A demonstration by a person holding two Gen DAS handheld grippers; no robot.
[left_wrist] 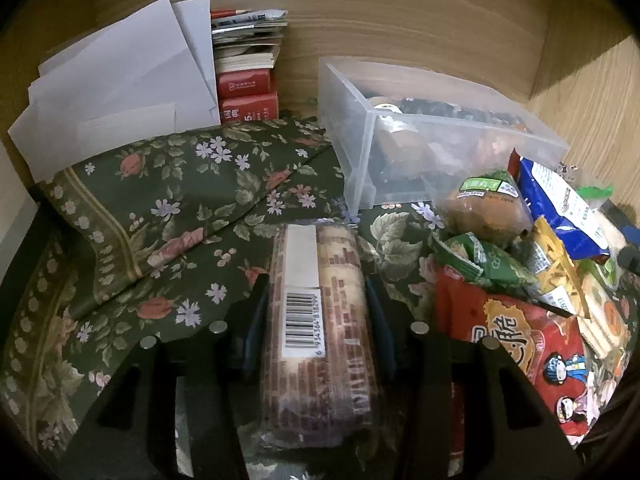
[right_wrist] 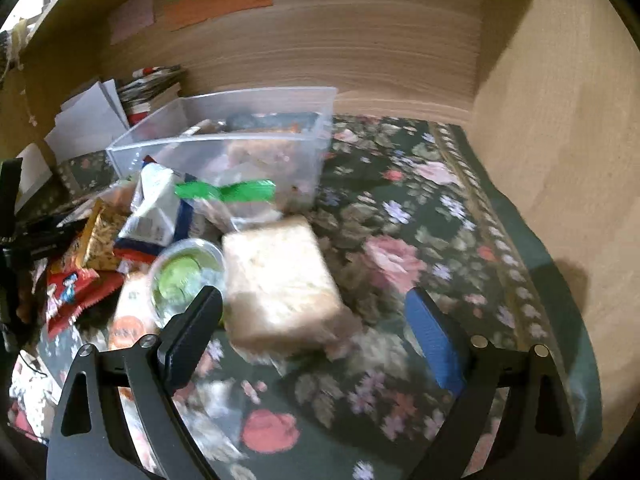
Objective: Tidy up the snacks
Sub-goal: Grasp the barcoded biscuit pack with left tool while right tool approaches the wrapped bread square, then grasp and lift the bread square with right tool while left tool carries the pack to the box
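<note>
My left gripper (left_wrist: pixel 316 312) is clamped on a long wrapped snack pack (left_wrist: pixel 318 320), one finger pressed to each of its long sides, the barcode label facing up. The pack points away from me toward the clear plastic bin (left_wrist: pixel 360 120), which stands on the floral cloth (left_wrist: pixel 160 208) just beyond the pack's far end and a little to the right. Some items already lie inside the bin, though through the cloudy wall I cannot name them. Just in front of the bin, on its right side, sits the snack pile: a red bag (left_wrist: pixel 516 344) nearest my gripper, a green packet (left_wrist: pixel 488 264) above it, a yellow packet (left_wrist: pixel 556 276), a blue-and-white bag (left_wrist: pixel 560 204) and a brown bun in clear wrap (left_wrist: pixel 484 208) close against the bin's front corner. Left of the bin, against the wooden back wall, red books (left_wrist: pixel 248 96) are stacked with white sheets of paper (left_wrist: pixel 116 88) leaning beside them.

My right gripper (right_wrist: pixel 316 320) is spread wide and holds nothing. A pale square sandwich-like pack (right_wrist: pixel 280 284), blurred, lies on the cloth between its fingers, nearer the left one; I cannot tell whether it touches. In front of the bin (right_wrist: pixel 224 136) in this view, a round clear cup with green contents (right_wrist: pixel 184 276) sits just beside the square pack.
</note>
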